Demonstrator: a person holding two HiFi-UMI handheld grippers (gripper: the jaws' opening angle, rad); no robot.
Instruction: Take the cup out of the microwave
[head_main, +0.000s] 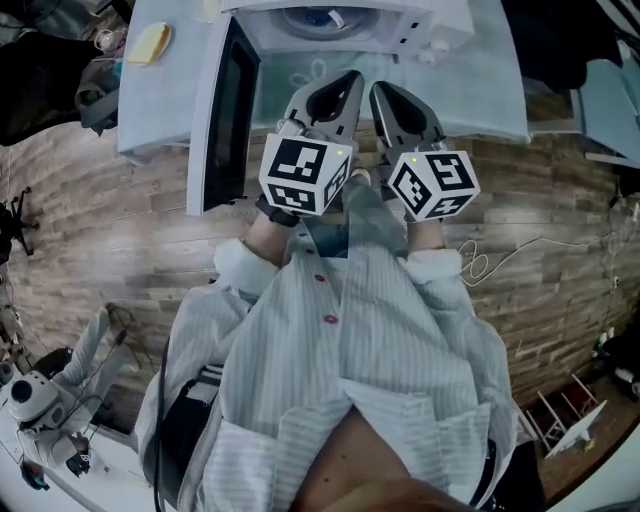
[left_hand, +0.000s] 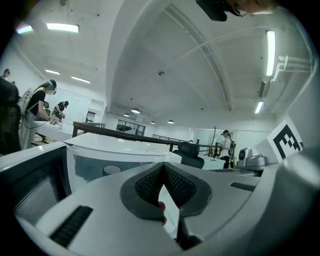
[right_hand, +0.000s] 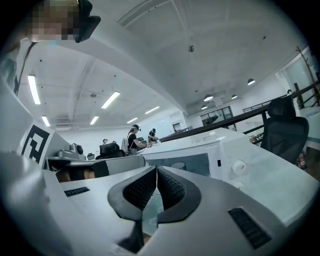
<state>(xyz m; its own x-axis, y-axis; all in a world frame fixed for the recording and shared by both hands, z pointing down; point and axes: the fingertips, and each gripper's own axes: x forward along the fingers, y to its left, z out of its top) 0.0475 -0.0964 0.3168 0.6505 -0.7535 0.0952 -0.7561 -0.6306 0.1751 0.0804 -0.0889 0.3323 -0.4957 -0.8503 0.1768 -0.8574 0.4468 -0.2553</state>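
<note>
Floor: brown wood-plank boards (head_main: 90, 190), running from 9 to 3 o'clock in the head view. A pale blue-white rectangular tabletop (head_main: 165, 110) sits at 12 o'clock. A thin white cable (head_main: 500, 255) lies looped on the boards at 3 o'clock. Ceiling: white panelled surface (left_hand: 165, 60) fitted with long fluorescent strip lights (left_hand: 62, 27). A black high-backed office chair (right_hand: 283, 132) stands at 3 o'clock in the right gripper view.

head: steeply down | gripper views: level, close | shared: microwave (head_main: 425, 30)
</note>
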